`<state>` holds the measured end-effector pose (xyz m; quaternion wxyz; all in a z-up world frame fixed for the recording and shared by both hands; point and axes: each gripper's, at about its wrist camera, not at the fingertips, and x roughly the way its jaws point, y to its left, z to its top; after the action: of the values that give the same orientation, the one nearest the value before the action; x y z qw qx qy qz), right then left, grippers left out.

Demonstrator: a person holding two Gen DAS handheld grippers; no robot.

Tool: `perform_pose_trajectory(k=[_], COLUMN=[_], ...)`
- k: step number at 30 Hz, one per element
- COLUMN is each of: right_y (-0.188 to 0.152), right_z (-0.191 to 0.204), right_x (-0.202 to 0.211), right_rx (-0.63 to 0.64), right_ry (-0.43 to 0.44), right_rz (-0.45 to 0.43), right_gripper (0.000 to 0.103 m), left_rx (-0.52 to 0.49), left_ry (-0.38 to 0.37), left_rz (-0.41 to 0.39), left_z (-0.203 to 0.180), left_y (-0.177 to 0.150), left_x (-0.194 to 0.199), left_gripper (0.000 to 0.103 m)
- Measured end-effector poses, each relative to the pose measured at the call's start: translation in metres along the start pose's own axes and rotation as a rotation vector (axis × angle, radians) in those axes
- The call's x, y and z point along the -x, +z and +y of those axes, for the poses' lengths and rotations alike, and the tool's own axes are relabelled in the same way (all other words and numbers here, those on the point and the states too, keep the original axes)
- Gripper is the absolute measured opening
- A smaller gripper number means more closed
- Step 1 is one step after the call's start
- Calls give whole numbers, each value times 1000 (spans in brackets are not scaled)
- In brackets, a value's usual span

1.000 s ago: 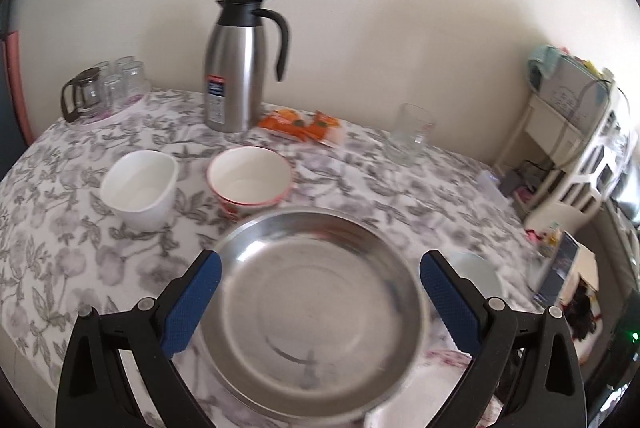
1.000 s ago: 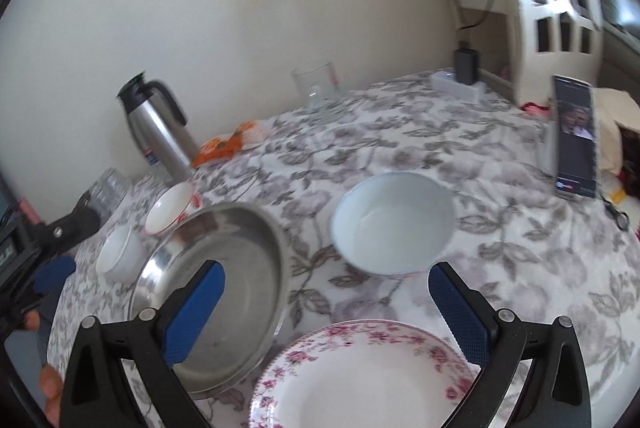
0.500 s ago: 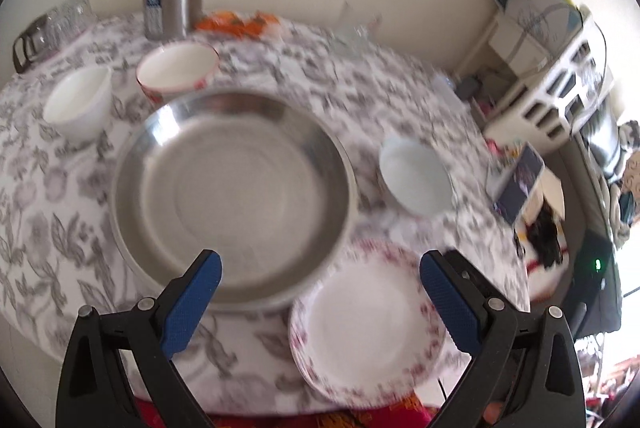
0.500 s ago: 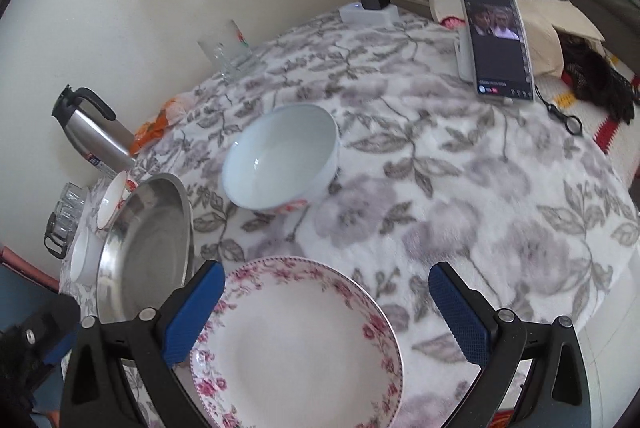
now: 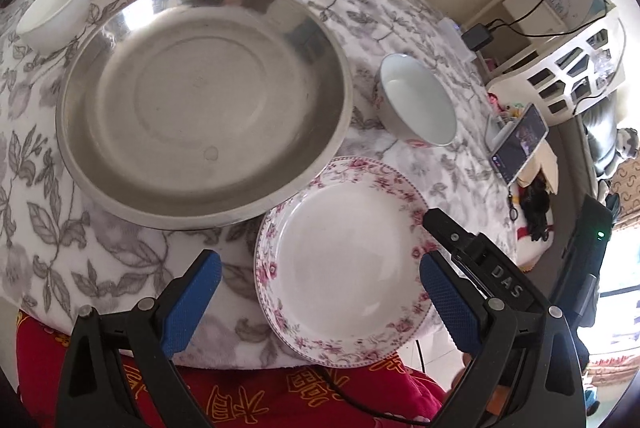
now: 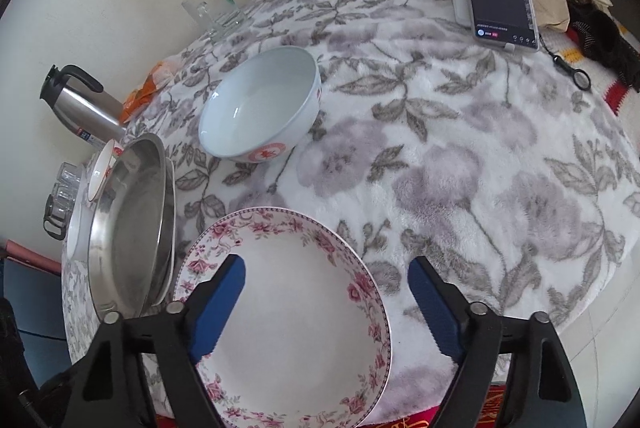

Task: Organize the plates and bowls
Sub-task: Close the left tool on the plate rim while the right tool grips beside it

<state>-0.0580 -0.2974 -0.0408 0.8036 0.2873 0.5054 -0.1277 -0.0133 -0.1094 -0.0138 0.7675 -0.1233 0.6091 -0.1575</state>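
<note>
Resting at the near table edge, the floral-rimmed plate [image 6: 292,312] is flanked by the right gripper [image 6: 326,302], whose jaws have just been narrowing yet grip nothing; its right rim lies between them. The left gripper [image 5: 320,302] is held wide open and empty just above the plate's left side. The steel basin [image 5: 204,100] touches the plate; a white bowl [image 6: 260,104] stands beyond. Since a second ago, both views have been tipped downward toward the plate.

Plate [image 6: 296,304]: white, pink floral rim. Basin [image 5: 200,100]: plain steel grey. Bowl [image 6: 260,104]: pale white-blue, red mark. Bench cloth [image 6: 460,168]: white, grey flower-and-leaf print. Fingers [image 6: 218,304]: blue pads, black frames.
</note>
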Motion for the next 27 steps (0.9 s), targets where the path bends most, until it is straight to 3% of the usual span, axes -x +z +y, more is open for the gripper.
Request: perform_pose_trajectory(k=[4, 10, 13, 16, 20, 27], right_y=[-1, -4, -5, -5, -6, -5], right_z=[-4, -8, -14, -21, -27, -33], right_x=[-8, -14, -17, -20, -24, -26], right_rx=[-12, -10, -28, -39, -54, -61], right_ry=[9, 8, 25, 23, 22, 22], right_rz=[41, 75, 86, 101, 122, 127], right_gripper=[65, 47, 42, 35, 30, 27], left_rx=[22, 31, 47, 69, 93, 118], left_ry=[43, 68, 74, 89, 83, 93], left_rz=[28, 67, 95, 115, 146, 138], left_z=[8, 12, 16, 21, 27, 40], left_y=[3, 2, 2, 1, 0, 4], left_x=[-13, -30, -39, -46, -56, -58], left_gripper=[97, 74, 59, 52, 37, 26])
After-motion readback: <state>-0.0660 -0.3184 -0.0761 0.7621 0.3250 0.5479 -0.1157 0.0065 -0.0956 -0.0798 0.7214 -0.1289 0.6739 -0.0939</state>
